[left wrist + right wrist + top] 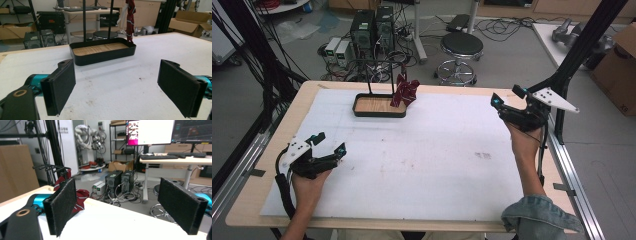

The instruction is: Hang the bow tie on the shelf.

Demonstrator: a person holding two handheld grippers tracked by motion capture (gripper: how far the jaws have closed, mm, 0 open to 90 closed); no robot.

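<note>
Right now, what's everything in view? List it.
White sheet covering the wooden table: one, white, across most of the tabletop.
Black oblong tray with wooden floor: one, black and tan, far middle of the table.
Thin black metal rack: one, black, rising from the tray.
Dark red patterned cloth: one, hanging from the rack at the tray's right end.
Round black stool: one, on the floor beyond the table.
Computer towers: two, dark, on the floor behind.
Left gripper: black with teal, near left, jaws apart.
Right gripper: black with teal, far right, jaws apart.
</note>
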